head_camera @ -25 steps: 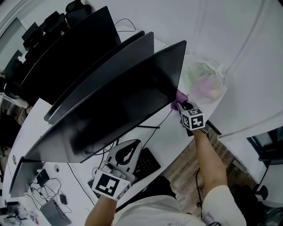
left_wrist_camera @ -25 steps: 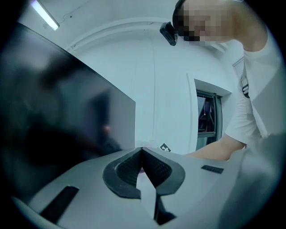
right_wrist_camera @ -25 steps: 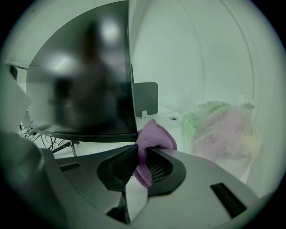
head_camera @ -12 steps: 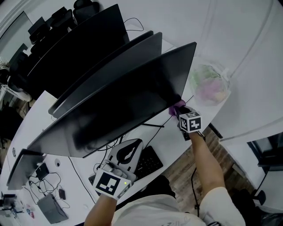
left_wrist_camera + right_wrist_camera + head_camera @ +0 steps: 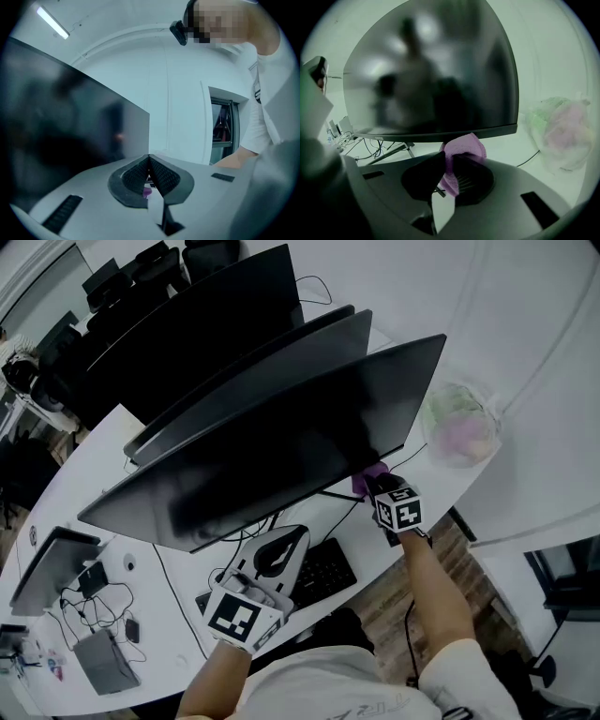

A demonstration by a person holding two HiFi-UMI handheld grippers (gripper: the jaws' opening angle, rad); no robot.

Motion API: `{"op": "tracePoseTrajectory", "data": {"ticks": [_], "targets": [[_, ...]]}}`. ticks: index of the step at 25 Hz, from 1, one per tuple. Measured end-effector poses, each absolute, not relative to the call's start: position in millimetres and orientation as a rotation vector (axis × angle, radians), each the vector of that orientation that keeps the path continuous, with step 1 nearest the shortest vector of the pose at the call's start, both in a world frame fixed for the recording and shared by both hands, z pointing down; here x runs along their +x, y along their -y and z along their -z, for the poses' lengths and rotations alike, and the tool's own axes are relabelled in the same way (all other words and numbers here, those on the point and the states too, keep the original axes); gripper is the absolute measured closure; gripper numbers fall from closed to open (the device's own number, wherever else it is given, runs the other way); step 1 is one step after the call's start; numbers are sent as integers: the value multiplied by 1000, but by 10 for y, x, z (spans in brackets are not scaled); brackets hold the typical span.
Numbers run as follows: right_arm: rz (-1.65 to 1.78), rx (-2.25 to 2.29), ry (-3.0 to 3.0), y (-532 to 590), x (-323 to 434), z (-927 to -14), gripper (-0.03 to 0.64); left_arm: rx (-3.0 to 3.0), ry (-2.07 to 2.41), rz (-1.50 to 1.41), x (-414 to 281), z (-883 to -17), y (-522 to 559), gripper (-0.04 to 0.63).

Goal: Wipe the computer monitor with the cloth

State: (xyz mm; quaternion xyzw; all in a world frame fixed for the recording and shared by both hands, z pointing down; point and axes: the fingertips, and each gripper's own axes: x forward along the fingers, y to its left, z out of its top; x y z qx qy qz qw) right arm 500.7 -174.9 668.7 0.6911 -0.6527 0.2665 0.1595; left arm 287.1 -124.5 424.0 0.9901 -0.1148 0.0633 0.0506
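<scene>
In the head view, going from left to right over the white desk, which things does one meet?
grey laptop → left gripper → purple cloth, held in the right gripper → plastic bag

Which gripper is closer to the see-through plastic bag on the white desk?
Right. The right gripper, pinching a purple cloth, is a short way from the clear plastic bag. The left gripper is far off, near the black keyboard.
</scene>
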Motion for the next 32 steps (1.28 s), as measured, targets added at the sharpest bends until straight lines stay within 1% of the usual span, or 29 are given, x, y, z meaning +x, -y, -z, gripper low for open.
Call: {"op": "tracePoseTrajectory", "data": {"ticks": [14, 32], "targets": [[-777, 1902, 1930, 1845, 4369, -6653, 551, 2974, 530, -204, 2191, -4241, 1313, 588], [-742, 1702, 2035, 2000, 3216, -6623, 551, 2921, 679, -167, 1392, -4209, 1328, 588]]}}
